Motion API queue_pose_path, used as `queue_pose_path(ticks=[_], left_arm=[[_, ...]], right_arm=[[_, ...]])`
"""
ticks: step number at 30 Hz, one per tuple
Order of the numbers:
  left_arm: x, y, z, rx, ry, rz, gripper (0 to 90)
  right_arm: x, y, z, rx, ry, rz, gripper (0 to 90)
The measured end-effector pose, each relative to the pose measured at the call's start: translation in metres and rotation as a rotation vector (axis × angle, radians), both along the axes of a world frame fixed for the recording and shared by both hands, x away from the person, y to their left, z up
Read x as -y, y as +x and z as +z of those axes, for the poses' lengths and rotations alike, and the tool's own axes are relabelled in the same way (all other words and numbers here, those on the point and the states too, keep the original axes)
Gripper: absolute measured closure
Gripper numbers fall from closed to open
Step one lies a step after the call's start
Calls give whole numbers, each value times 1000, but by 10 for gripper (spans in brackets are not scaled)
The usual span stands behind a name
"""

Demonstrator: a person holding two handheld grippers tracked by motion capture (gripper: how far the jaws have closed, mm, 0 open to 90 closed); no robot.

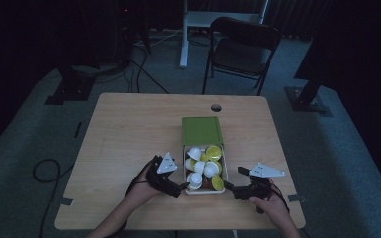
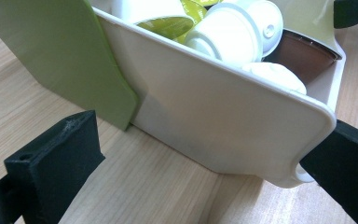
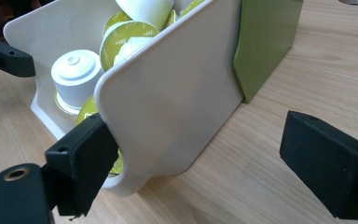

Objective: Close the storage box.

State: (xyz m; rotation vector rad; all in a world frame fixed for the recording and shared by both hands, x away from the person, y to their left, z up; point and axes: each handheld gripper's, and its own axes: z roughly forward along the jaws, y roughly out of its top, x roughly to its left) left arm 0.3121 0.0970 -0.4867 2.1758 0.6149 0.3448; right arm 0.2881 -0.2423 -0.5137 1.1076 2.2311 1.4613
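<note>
On the desk (image 1: pixel 129 129), the left tool (image 1: pixel 182 186) stands wide open around the near left corner of the white tray (image 2: pixel 223 121), one jaw touching the corner and gripping nothing. The tray, full of white and yellow-green capsules (image 1: pixel 204 166), juts from a green sleeve (image 1: pixel 201 130). The right tool (image 1: pixel 228 187) gapes likewise at the right corner, one jaw against the wall.

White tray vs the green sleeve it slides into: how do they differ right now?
The white tray is open-topped and heaped with coffee capsules; the green sleeve is closed on top, its contents hidden. The tray is pulled out toward the person, between the left claw and right claw; the sleeve lies farther back, untouched. Both rest flat on the wooden table, in line.
</note>
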Motion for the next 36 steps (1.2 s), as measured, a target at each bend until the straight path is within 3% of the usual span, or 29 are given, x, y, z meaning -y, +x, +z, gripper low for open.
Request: queue_pose_path(ticks=[36], left_arm=[[-1,21,-1,-17,6,32,1]], right_arm=[[-3,21,0,-6,3,-29,112]])
